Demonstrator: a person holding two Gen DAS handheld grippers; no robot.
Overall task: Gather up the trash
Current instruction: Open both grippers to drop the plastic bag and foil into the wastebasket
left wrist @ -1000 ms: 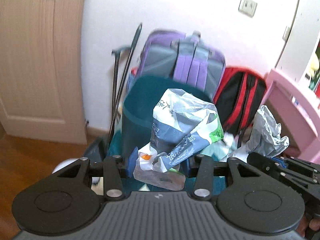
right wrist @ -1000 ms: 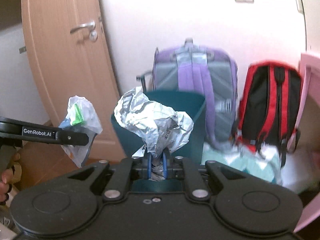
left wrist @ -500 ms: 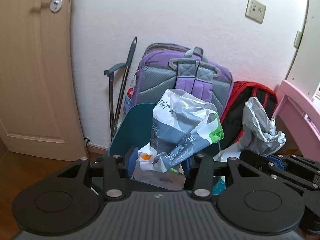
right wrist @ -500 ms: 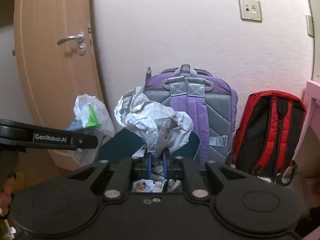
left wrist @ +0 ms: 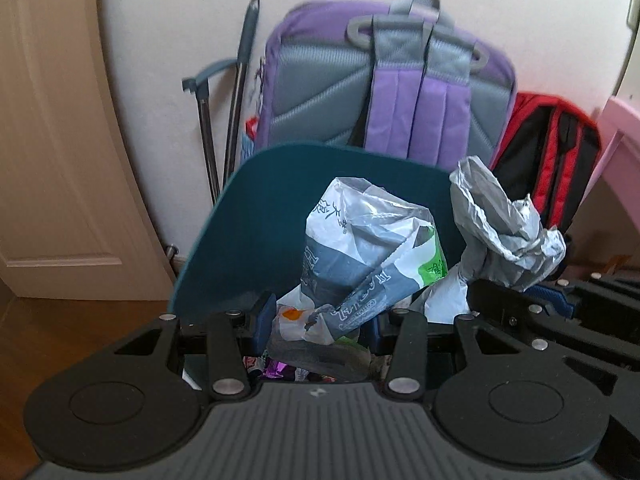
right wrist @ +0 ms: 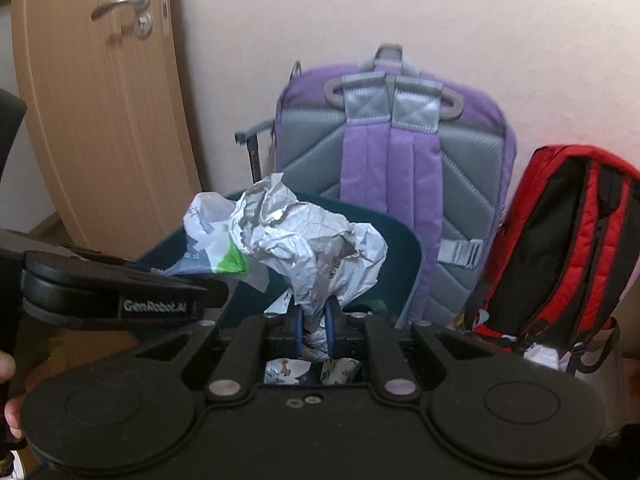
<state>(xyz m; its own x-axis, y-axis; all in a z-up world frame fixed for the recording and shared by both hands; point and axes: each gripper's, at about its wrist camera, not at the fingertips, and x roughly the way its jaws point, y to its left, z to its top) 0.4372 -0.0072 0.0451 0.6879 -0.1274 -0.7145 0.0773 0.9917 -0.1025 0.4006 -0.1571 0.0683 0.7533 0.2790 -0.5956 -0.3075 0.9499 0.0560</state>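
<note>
Compared with a second ago, the teal bin [left wrist: 280, 216] is seen nearer and larger, both grippers having been carried over its mouth. One printed bag [left wrist: 360, 256] is clamped in the half-open left gripper [left wrist: 316, 320]. One crumpled wrapper [right wrist: 308, 248] is pinched in the nearly closed right gripper [right wrist: 314, 332]. Two backpacks are counted beyond: purple [right wrist: 400, 148], red [right wrist: 568, 248].
</note>
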